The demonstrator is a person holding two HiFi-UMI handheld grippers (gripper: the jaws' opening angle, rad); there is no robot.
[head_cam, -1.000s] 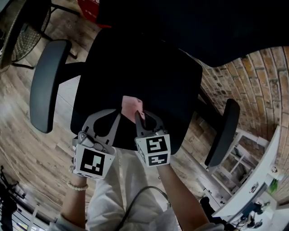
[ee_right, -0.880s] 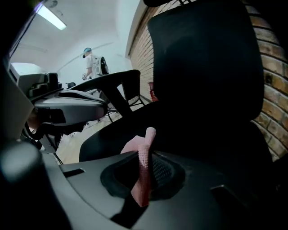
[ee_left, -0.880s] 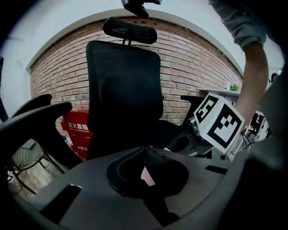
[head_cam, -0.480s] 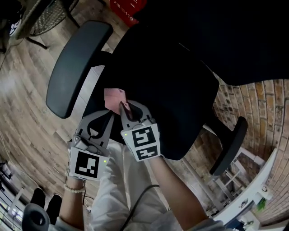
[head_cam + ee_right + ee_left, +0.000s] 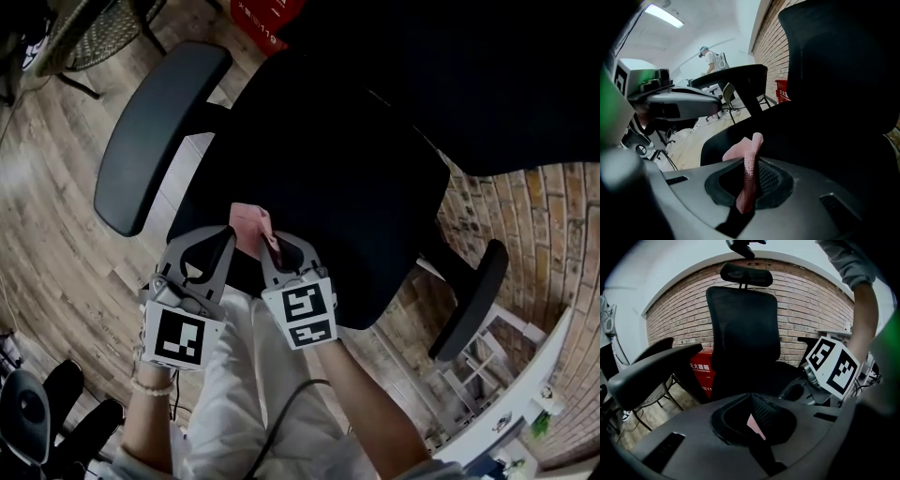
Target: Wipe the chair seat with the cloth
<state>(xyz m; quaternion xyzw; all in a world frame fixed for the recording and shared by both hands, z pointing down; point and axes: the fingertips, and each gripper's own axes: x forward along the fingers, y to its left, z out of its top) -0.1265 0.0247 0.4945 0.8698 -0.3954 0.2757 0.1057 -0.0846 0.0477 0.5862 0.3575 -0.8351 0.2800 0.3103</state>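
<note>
The black chair seat (image 5: 337, 159) fills the middle of the head view. A small pink cloth (image 5: 248, 223) lies against its near-left part. My right gripper (image 5: 270, 246) is shut on the cloth, and in the right gripper view the cloth (image 5: 749, 178) stands pinched between the pads of that gripper (image 5: 750, 159). My left gripper (image 5: 226, 238) sits just left of it, jaws together. In the left gripper view a pink sliver of cloth (image 5: 753, 424) shows between the pads of the left gripper (image 5: 752, 397).
The chair's left armrest (image 5: 155, 131) runs beside the grippers, the right armrest (image 5: 469, 300) on the far side, the tall backrest (image 5: 487, 75) beyond. A red box (image 5: 267, 19) stands on the wooden floor. A mesh chair (image 5: 84, 37) and a white shelf (image 5: 525, 394) stand nearby.
Both grippers and the cloth slid left across the seat, then came back a little toward its front edge. The head camera also swung.
</note>
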